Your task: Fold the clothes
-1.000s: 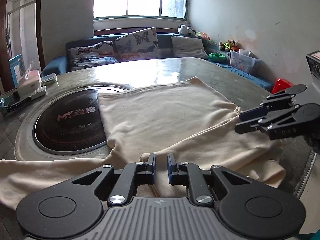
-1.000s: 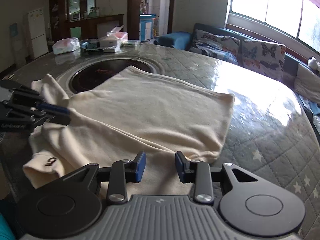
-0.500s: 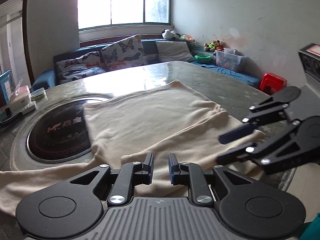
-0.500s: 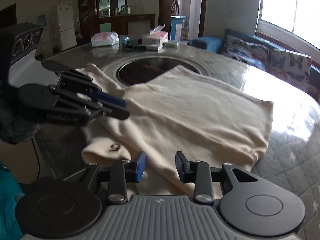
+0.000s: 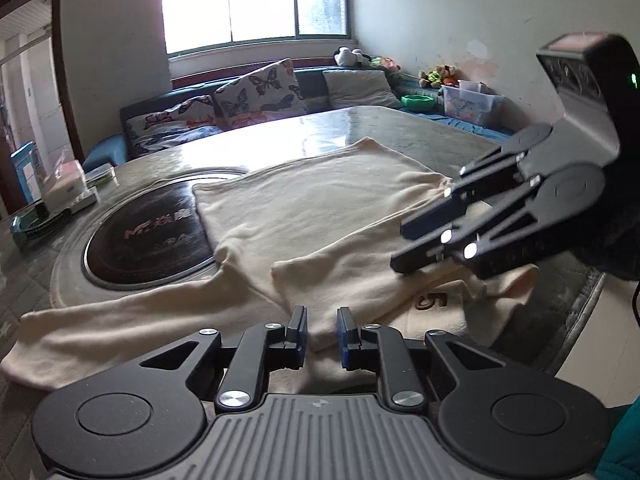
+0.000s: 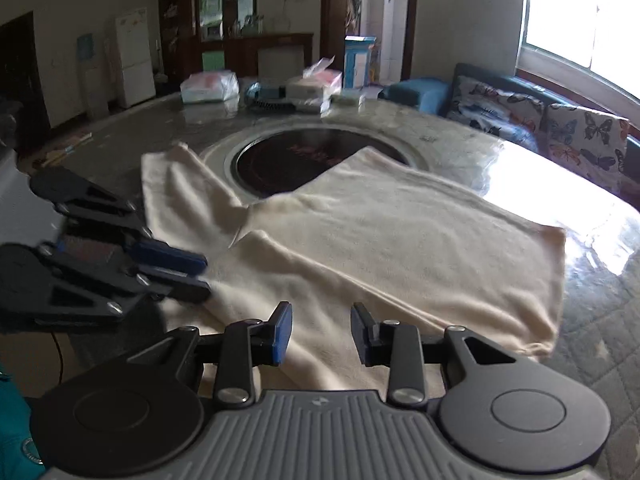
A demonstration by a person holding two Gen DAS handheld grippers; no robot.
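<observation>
I see the cream garment (image 5: 320,216) spread over the near part of the round table (image 5: 360,128), its body lying flat with one corner overlapping the dark inset hotplate (image 5: 148,240) at the table's centre. One sleeve (image 5: 120,328) trails to the left along the table edge in the left wrist view; the other sleeve is folded across the front of the body, its end lying just ahead of my left tool. A dark embroidered mark (image 5: 432,300) shows on the cloth near the table edge, below the right tool. Left gripper (image 5: 322,334): jaws stand slightly apart, a narrow gap, with cloth lying beneath and ahead of them; I see no fabric pinched between the pads, so I read it as not gripping. Right gripper (image 6: 322,334): jaws parted wider, also empty, hovering over the folded sleeve and the near hem. Each tool appears in the other's view, the right gripper at the right side above the folded sleeve, the left gripper (image 6: 196,276) at the left edge over the cloth; both are motion-blurred there. At the far side of the table sit a tissue box (image 6: 316,80) and a plastic-wrapped pack (image 6: 208,86). A sofa with butterfly-print cushions (image 5: 260,92) stands under the window.
</observation>
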